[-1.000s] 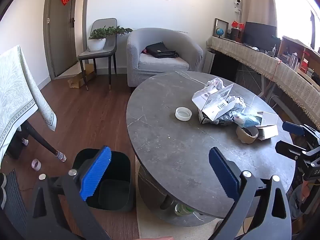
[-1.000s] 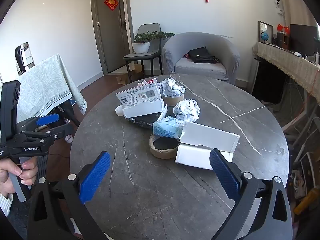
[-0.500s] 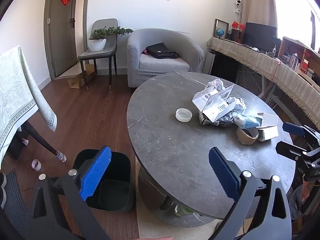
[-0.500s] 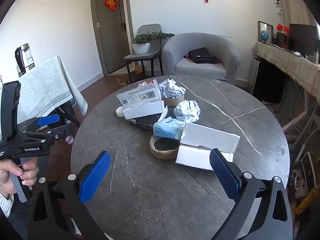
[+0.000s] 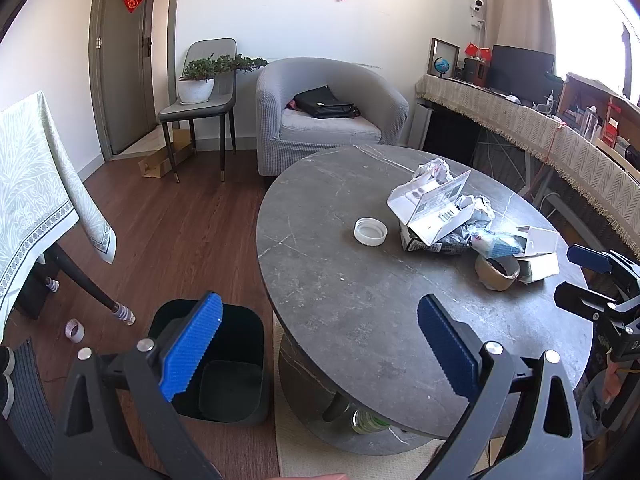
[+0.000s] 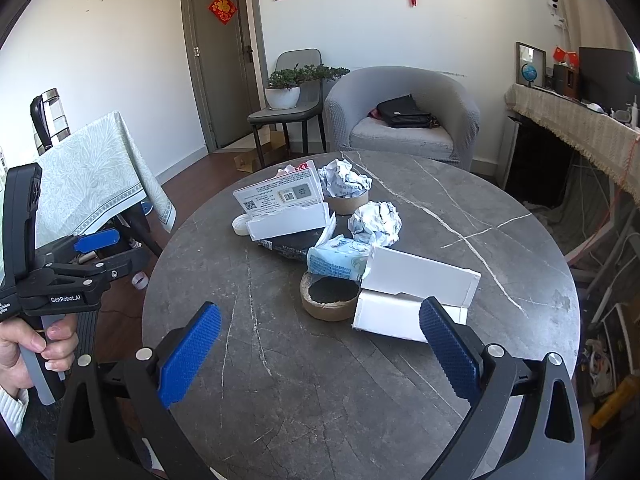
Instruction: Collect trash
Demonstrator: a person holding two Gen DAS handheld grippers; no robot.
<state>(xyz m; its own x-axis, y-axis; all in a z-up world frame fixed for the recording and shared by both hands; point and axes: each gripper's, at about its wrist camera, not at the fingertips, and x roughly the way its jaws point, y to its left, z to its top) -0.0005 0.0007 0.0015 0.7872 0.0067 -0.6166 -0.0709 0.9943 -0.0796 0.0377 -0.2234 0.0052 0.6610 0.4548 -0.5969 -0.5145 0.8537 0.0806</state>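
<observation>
A pile of trash lies on the round grey marble table (image 6: 320,380): an open white box (image 6: 416,292), a cardboard tape ring (image 6: 330,298), a blue tissue pack (image 6: 340,258), crumpled paper (image 6: 376,222), a printed white carton (image 6: 286,208) and a white lid (image 5: 371,231). A dark bin (image 5: 224,364) stands on the floor left of the table. My left gripper (image 5: 320,344) is open and empty over the table's near edge. My right gripper (image 6: 320,344) is open and empty, just short of the white box.
A grey armchair (image 5: 328,116) with a black bag stands behind the table. A chair with a potted plant (image 5: 200,84) is at the back left. A cloth-covered table (image 5: 36,184) is at the left, a long sideboard (image 5: 540,132) at the right. A tape roll (image 5: 75,330) lies on the floor.
Both grippers have stayed open and nearly still; the views have shifted only slightly.
</observation>
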